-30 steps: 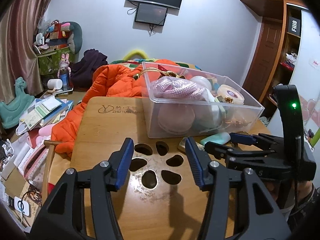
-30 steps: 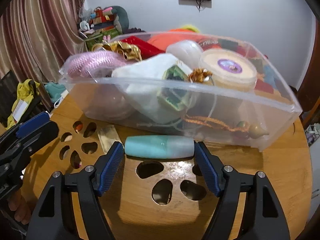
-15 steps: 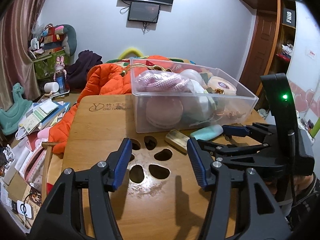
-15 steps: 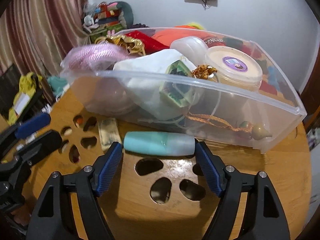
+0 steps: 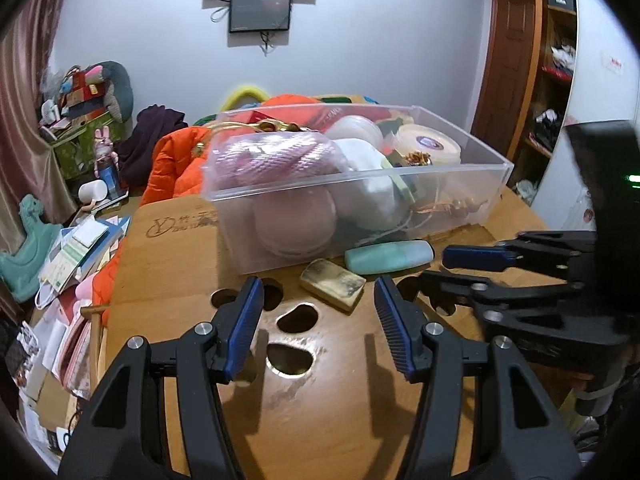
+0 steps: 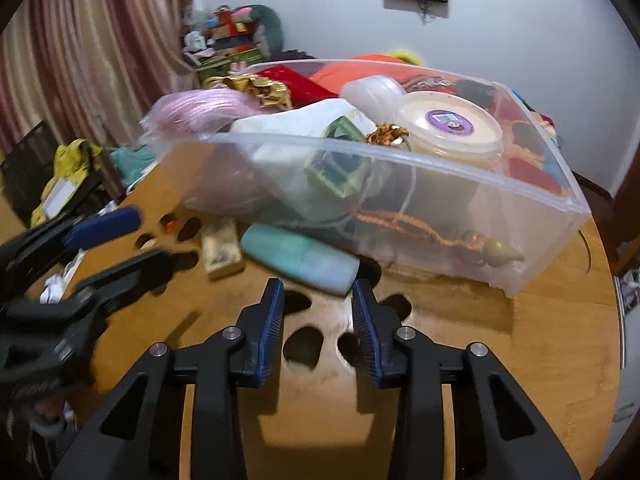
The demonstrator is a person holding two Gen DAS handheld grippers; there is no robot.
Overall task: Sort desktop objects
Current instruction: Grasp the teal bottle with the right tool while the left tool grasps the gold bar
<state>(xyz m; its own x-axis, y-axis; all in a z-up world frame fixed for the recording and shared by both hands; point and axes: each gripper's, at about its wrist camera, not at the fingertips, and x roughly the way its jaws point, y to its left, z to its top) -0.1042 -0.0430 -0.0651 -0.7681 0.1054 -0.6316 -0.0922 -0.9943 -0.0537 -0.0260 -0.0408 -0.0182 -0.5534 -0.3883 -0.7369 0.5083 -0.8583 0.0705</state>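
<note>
1. Right tool (image 6: 318, 308): the gap between its blue pads has narrowed since 1.0 s ago. They then stood wide, flanking both ends of the teal bottle (image 6: 300, 258); they now stand closer together, parted, nothing between them.
2. Teal bottle: formerly level across the right wrist view, it now lies slanted there, its pale end just ahead of the pads, not touching.
3. Left tool (image 5: 318, 316): it has shifted right. The gold bar (image 5: 333, 284), hidden or at the edge before, now lies ahead between its pads on the desk (image 5: 320, 420).
4. Clear bin (image 5: 460, 168): appears nearer in both views.
</note>
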